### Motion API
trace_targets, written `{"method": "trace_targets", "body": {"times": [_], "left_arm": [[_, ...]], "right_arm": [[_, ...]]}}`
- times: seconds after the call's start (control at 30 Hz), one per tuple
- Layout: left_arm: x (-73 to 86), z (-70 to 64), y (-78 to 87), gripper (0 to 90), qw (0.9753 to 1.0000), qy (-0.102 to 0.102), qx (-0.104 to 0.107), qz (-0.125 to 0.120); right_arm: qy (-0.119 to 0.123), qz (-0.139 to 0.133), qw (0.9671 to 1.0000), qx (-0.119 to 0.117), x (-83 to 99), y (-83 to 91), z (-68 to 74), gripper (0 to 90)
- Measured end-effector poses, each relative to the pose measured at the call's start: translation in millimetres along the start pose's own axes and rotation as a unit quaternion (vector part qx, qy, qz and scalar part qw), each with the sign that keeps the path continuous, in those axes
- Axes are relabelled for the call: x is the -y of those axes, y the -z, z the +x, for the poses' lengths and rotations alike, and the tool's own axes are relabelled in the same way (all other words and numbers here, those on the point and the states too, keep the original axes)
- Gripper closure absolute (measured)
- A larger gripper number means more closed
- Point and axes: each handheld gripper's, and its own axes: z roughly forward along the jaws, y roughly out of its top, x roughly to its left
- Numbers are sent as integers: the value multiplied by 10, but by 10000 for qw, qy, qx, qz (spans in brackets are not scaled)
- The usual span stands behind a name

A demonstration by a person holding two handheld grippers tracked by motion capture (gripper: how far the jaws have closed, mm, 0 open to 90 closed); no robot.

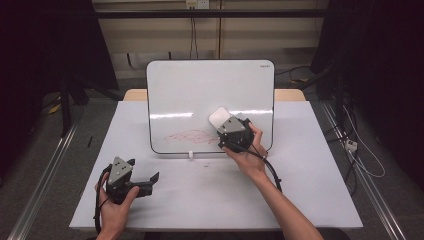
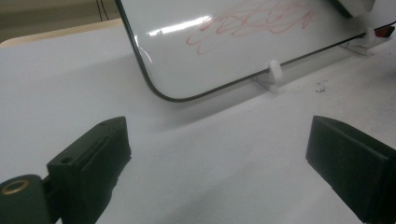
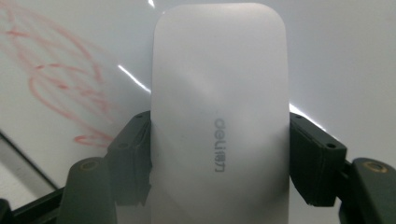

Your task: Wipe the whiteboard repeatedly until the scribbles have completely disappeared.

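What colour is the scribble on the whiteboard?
Red. The scribble on the whiteboard shows best in the left gripper view.

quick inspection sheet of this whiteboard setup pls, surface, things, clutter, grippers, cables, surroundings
surface: white table, a few dark specks near the board's foot.
things: whiteboard propped upright on white clips, red scribble low on it; white eraser against the board, right of the scribble.
clutter: nothing seen.
grippers: left gripper open, low over the table; right gripper shut on eraser.
cables: black cable trails from right gripper.
surroundings: dark curtains, floor cables, beige wall.
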Motion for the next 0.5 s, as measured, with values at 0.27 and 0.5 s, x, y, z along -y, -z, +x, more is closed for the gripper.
{"method": "trace_targets", "body": {"times": [0.27, 0.5], "left_arm": [[0, 18, 21, 62, 10000, 39, -20, -30], [-3, 18, 13, 62, 10000, 36, -17, -25]], "right_arm": [[-291, -28, 9991, 314, -134, -10, -379, 316], [-288, -50, 9984, 486, -139, -7, -291, 316]]}}
